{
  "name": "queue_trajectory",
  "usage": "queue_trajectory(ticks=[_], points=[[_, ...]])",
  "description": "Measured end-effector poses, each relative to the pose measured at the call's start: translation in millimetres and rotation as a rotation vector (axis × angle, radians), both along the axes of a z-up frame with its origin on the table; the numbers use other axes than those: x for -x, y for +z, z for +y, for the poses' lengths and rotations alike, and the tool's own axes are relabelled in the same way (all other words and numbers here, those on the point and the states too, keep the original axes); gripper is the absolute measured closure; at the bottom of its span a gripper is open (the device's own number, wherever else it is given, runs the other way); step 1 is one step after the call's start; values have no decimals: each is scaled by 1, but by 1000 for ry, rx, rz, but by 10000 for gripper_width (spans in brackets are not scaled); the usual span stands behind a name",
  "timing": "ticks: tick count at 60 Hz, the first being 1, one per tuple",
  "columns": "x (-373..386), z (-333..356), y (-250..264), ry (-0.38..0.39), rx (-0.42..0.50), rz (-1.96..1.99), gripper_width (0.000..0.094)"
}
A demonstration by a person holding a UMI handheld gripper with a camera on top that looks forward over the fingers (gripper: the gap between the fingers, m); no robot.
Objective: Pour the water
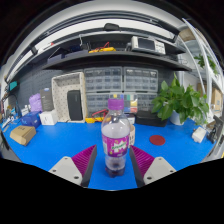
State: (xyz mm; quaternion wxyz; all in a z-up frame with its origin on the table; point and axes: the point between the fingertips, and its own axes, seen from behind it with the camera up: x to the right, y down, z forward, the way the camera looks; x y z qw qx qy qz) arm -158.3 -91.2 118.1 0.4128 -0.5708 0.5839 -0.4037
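A clear plastic bottle (115, 140) with a purple cap and a purple-green label stands upright on the blue table (60, 140). It stands between my gripper's (115, 160) two magenta-padded fingers (85, 160), with a gap on each side. The gripper is open and level with the bottle's lower half. A white cup (130, 128) with a printed pattern stands just behind the bottle, partly hidden by it.
A red coaster (157, 139) lies on the table to the right. A potted plant (180, 102) stands at the back right. A purple jug (36, 103), a white box (48, 117) and a brown lump (22, 134) sit at the left. Shelving stands behind.
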Motion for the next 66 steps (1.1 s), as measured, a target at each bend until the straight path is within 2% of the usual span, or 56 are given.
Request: queue_trajectory(ticks=[18, 21, 27, 28, 29, 30, 38, 43, 52, 57, 66], points=[[-57, 0, -6, 33, 22, -53, 292], [-62, -6, -7, 13, 26, -73, 439], [-65, -10, -3, -2, -36, -132, 509], [-65, -11, -3, -3, -40, -136, 511], [-65, -12, -2, -1, -42, -136, 469], [-65, -12, -2, 4, -44, -137, 540], [-64, -3, -6, 62, 17, -118, 565], [-65, 7, -8, 84, 4, -70, 566], [-83, 50, -9, 113, -145, -8, 565], [-101, 76, -8, 105, -294, 29, 565], [-137, 97, 7, 24, -617, 71, 565]])
